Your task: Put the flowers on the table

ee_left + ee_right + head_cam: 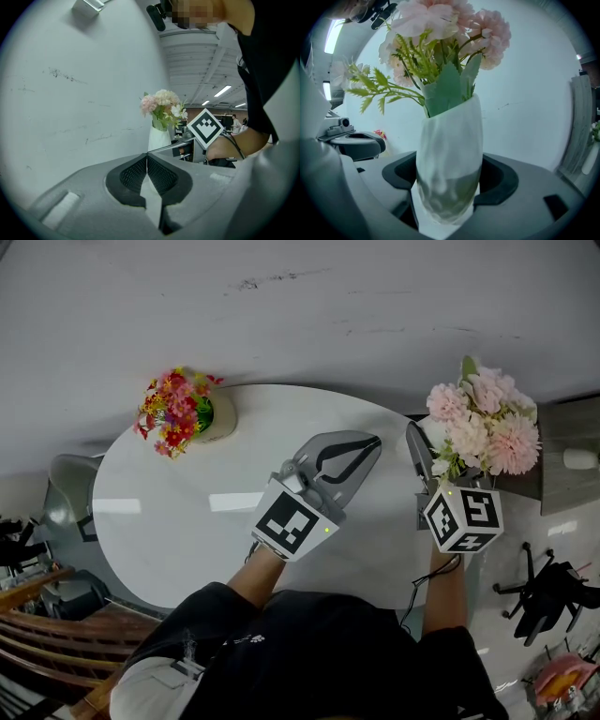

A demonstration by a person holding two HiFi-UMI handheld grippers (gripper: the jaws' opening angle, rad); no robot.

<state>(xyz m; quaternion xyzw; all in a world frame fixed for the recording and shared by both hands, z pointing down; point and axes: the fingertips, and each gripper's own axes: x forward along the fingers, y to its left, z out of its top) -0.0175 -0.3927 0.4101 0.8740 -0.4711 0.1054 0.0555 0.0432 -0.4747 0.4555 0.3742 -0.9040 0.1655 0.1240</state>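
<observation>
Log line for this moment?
right claw: shut on vase, at right edge of table | left claw: shut, empty, over table | red flowers: on table

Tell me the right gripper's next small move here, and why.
Probably shift leftward over the table before lowering. The right gripper is shut on the white vase of pink flowers, held near the table's right edge in the head view, with bare tabletop beside the shut left gripper.
</observation>
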